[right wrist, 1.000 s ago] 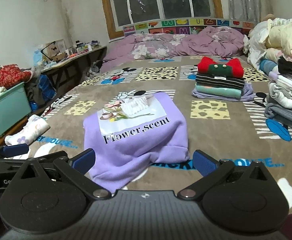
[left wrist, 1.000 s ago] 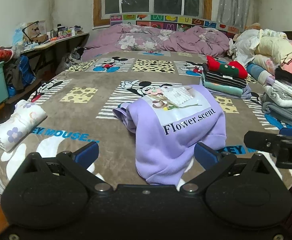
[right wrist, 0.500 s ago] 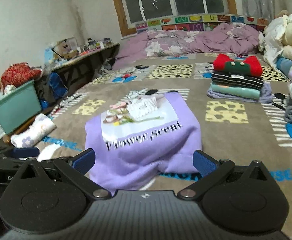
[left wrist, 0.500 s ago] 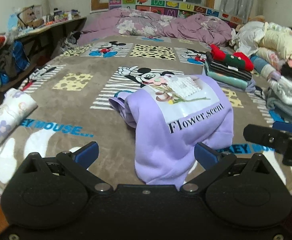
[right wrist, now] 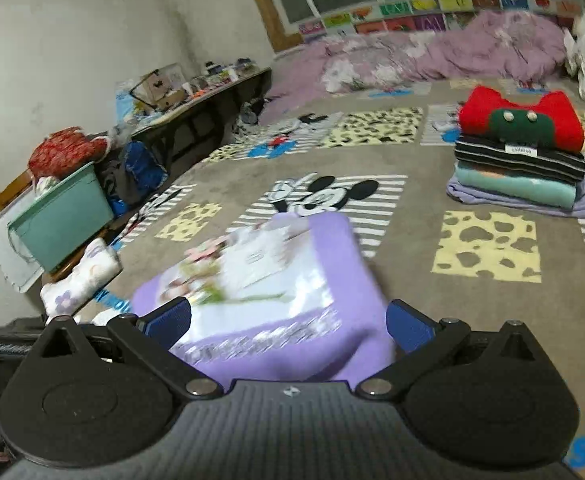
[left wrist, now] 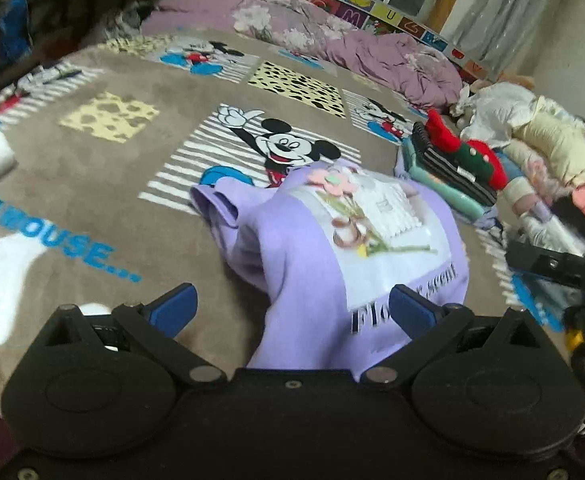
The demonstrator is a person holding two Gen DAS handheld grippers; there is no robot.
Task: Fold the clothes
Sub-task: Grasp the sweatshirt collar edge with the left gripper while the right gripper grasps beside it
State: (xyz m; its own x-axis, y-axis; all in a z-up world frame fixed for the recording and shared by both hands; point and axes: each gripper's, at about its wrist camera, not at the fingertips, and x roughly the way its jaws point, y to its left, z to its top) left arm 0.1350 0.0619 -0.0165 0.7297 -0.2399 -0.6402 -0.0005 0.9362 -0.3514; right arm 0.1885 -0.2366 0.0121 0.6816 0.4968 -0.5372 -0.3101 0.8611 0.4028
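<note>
A folded purple sweatshirt (left wrist: 312, 256) with a white flower print and dark lettering lies on the brown cartoon-print blanket (left wrist: 104, 168); in the right wrist view the sweatshirt (right wrist: 276, 280) is blurred. My left gripper (left wrist: 292, 308) is open, its blue pads straddling the sweatshirt's near left part, a bunched sleeve beyond. My right gripper (right wrist: 288, 320) is open too, with the sweatshirt's near edge between its blue pads. Whether any pad touches the cloth is unclear.
A stack of folded clothes (right wrist: 520, 156) topped by a red and green piece stands at the back right. Loose clothes (left wrist: 548, 152) pile along the right edge. A rolled floral cloth (right wrist: 80, 280) lies at the bed's left edge, by a teal bin (right wrist: 60, 220).
Both grippers have moved forward and down toward the purple sweatshirt, which now fills the space between their pads. The jaws stay open. The sweatshirt lies as before.
</note>
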